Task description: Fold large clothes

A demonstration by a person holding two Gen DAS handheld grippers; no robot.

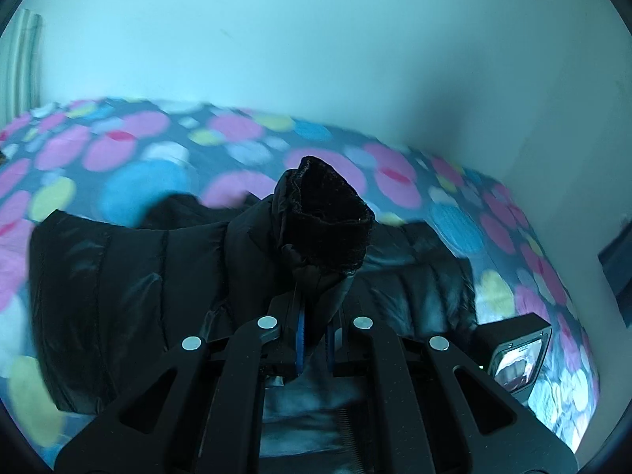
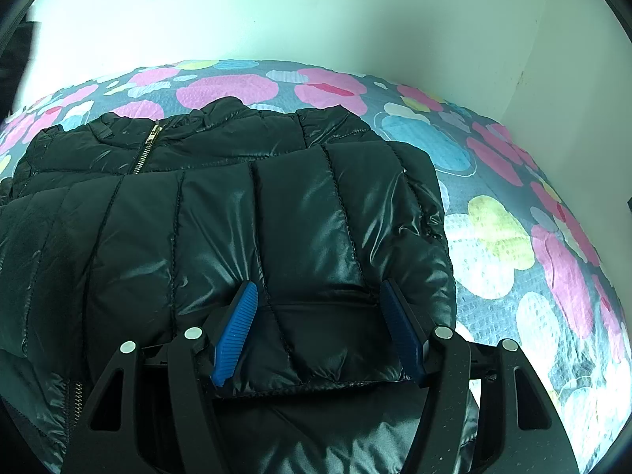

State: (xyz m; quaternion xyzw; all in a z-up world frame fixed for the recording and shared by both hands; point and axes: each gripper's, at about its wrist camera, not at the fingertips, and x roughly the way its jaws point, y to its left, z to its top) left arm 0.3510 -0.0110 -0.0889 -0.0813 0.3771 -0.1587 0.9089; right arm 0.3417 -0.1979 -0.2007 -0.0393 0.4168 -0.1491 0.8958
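Observation:
A shiny black quilted puffer jacket (image 2: 245,221) lies on a bed with a dotted bedspread (image 2: 493,237). Its gold zipper (image 2: 147,146) shows at the far left. My right gripper (image 2: 318,296) is open, its blue pads (image 2: 237,328) spread over a folded sleeve lying across the jacket. In the left wrist view my left gripper (image 1: 315,316) is shut on the other sleeve, and its dark knit cuff (image 1: 330,223) stands up above the fingers. The jacket body (image 1: 118,268) lies below and behind it.
A pale wall (image 1: 316,39) stands behind the bed, with a corner at the right (image 2: 533,39). A black device with a lens (image 1: 517,355) shows at the right of the left wrist view. The bedspread continues to the right of the jacket.

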